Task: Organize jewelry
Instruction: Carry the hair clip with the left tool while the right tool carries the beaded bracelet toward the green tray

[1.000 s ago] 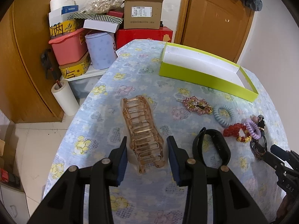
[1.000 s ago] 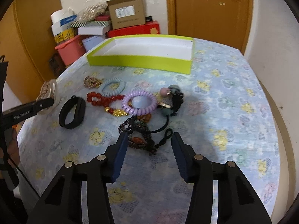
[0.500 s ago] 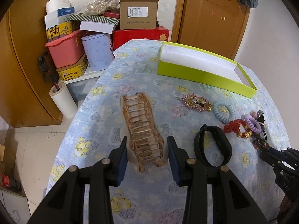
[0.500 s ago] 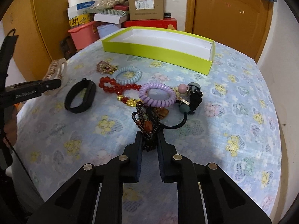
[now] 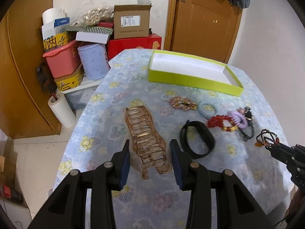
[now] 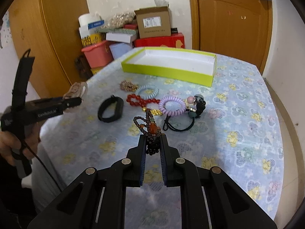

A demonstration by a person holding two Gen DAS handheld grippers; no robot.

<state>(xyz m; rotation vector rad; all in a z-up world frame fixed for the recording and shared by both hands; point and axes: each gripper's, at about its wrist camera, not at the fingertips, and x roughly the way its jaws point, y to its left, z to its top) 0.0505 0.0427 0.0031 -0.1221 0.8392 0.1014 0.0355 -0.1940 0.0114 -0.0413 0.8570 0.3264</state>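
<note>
My right gripper (image 6: 152, 140) is shut on a dark beaded bracelet (image 6: 151, 128) with an orange stone and holds it above the table; it also shows in the left wrist view (image 5: 266, 139). My left gripper (image 5: 149, 148) has its jaws around a rose-gold hair claw clip (image 5: 145, 133) and holds it off the table, as the right wrist view (image 6: 76, 90) shows. An empty lime-green box (image 6: 171, 64) with a white inside stands at the far side. On the cloth lie a black band (image 6: 110, 109), red beads (image 6: 142, 101), a purple coil tie (image 6: 171, 105) and a blue coil tie (image 6: 147, 91).
A gold brooch (image 5: 182, 103) and a black hair tie with beads (image 6: 190, 112) also lie on the flowered tablecloth (image 6: 238, 114). Boxes and tubs (image 5: 85, 43) are stacked beyond the far left edge. A wooden door (image 6: 232, 19) is behind the table.
My right gripper closed on the beaded bracelet and lifted it off the cloth. My left gripper rose with the claw clip between its jaws.
</note>
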